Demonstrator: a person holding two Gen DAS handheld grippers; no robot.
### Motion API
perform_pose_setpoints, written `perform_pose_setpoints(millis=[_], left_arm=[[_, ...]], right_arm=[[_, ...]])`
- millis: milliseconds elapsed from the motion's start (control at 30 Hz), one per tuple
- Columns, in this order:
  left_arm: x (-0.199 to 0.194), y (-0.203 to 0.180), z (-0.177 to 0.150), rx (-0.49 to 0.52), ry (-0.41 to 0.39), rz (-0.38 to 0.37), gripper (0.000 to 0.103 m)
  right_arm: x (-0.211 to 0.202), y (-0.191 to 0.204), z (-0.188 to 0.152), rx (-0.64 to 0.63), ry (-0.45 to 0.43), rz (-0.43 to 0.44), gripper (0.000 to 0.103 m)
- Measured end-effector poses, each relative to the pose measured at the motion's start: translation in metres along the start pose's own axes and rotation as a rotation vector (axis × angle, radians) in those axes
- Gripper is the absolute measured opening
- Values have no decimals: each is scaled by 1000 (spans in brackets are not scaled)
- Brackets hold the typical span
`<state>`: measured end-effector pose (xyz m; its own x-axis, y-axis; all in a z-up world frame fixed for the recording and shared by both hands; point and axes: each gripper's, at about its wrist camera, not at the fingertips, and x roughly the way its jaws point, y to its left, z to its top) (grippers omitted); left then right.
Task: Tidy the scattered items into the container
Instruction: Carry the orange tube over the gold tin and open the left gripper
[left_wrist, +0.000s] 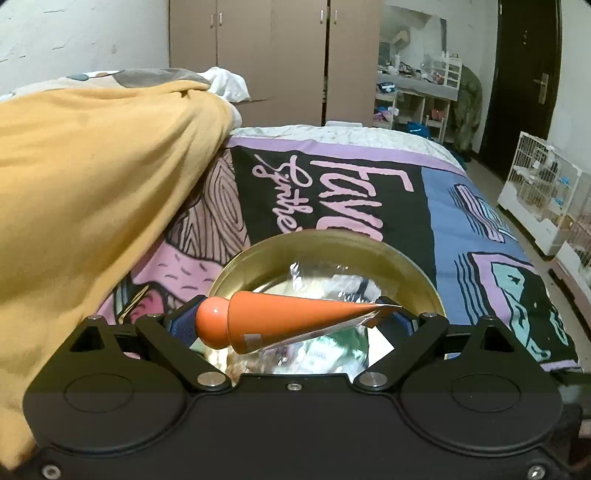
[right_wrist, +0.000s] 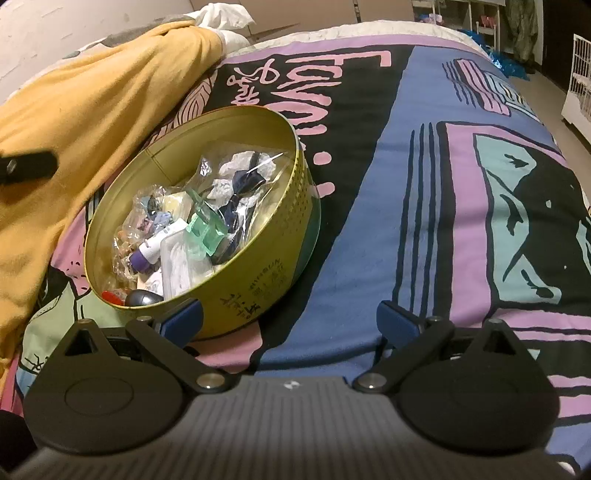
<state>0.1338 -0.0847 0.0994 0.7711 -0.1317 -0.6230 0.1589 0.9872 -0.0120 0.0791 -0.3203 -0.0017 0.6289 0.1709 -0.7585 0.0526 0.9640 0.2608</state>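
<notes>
An orange cone-shaped item with a round knob (left_wrist: 273, 321), in clear wrap, spans sideways between the pads of my left gripper (left_wrist: 291, 323), which is shut on it. It hangs just above the round gold tin (left_wrist: 332, 240). In the right wrist view the tin (right_wrist: 258, 273) stands on the bed and holds several small things: clear bags, a purple-capped tube (right_wrist: 155, 247), a green clear piece (right_wrist: 205, 229). My right gripper (right_wrist: 290, 321) is open and holds nothing. Its left pad is next to the tin's near wall.
A printed blanket (right_wrist: 424, 184) covers the bed. A yellow-orange quilt (left_wrist: 92, 177) is heaped on the left, close to the tin. A black part (right_wrist: 26, 166) pokes in at the left edge of the right wrist view. Wardrobe, shelves and a white cage stand beyond.
</notes>
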Motion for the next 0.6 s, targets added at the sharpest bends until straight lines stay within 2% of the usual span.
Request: perform_pose_setpoints(millis=[367, 467, 500, 567, 600], left_arm=[[35, -24, 32, 18, -25, 13, 94], [50, -23, 38, 0, -4, 14, 98], [53, -22, 38, 1, 1, 30, 102], [53, -20, 36, 10, -26, 95, 102], [51, -18, 33, 8, -43, 97, 102]], right_arm=[[4, -2, 0, 5, 14, 5, 103], [5, -1, -1, -1, 20, 6, 103], [6, -1, -1, -2, 22, 5, 103], [6, -1, -1, -2, 26, 4, 103], [7, -1, -1, -1, 27, 3, 103]])
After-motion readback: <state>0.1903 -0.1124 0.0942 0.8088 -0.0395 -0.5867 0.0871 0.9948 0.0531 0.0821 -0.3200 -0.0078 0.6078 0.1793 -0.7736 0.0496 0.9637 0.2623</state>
